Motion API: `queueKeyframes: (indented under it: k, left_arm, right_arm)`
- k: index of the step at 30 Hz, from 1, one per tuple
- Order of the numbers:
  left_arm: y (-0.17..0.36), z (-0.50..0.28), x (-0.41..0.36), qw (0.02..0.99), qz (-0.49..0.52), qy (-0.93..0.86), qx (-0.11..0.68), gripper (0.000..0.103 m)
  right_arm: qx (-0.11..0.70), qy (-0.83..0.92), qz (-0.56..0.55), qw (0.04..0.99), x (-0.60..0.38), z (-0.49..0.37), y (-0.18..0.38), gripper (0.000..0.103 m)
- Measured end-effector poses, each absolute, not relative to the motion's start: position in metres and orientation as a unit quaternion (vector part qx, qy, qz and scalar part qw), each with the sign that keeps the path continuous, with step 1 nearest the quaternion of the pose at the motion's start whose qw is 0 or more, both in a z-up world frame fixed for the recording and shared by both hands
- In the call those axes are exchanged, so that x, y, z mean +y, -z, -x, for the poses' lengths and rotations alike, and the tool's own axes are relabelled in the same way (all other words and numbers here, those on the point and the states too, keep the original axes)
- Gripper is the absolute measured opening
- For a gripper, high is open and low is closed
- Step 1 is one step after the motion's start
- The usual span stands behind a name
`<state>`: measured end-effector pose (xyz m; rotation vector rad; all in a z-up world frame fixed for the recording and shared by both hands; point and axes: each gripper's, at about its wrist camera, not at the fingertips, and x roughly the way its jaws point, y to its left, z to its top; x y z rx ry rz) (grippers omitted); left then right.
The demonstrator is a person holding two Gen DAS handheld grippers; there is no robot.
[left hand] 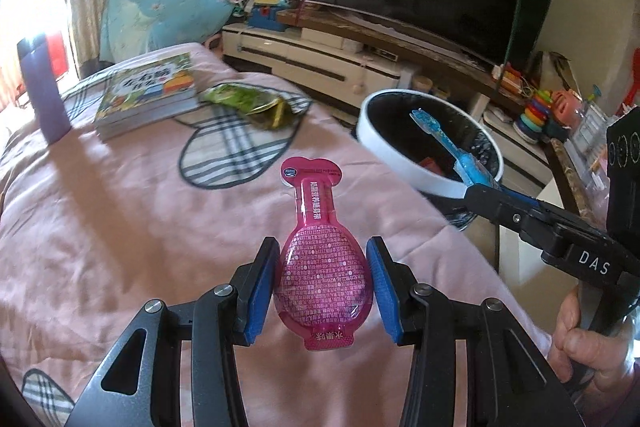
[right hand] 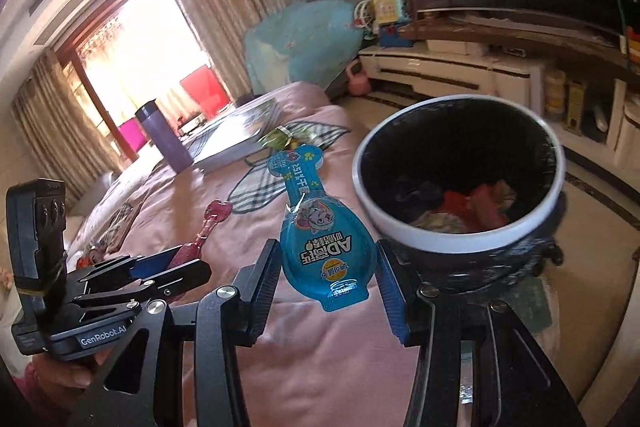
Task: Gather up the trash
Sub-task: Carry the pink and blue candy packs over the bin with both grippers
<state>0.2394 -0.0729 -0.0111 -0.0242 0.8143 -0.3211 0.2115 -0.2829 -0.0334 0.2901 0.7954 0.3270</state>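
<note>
On the bed (left hand: pixel 120 211) the books (left hand: pixel 148 95) lie at the far end, the bottle (left hand: pixel 42 91) to their left and a wrapper (left hand: pixel 248 105) to their right, while the bin (right hand: pixel 460 171) stands beside the bed's right edge.

Pink quilted bed (left hand: pixel 120 219) with stacked books (left hand: pixel 148 95), green wrapper (left hand: pixel 248 103) and purple flask (left hand: pixel 44 91) on top.

The right gripper (right hand: pixel 328 267) clamps a blue pouch (right hand: pixel 320 243) just beside the bin (right hand: pixel 460 239). At left, the left gripper (right hand: pixel 176 263) holds a pink pouch (right hand: pixel 204 231) above the pink bedspread (right hand: pixel 312 347).
</note>
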Motion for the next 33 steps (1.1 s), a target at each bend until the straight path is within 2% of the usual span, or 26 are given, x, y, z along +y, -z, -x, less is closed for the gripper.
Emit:
queueKeyframes:
  k: [33]
  left_arm:
    - [-0.008, -0.292, -0.149, 0.904, -0.017, 0.204, 0.375, 0.044]
  right_arm:
    - [0.359, -0.102, -0.167, 0.913, -0.360, -0.238, 0.021, 0.048]
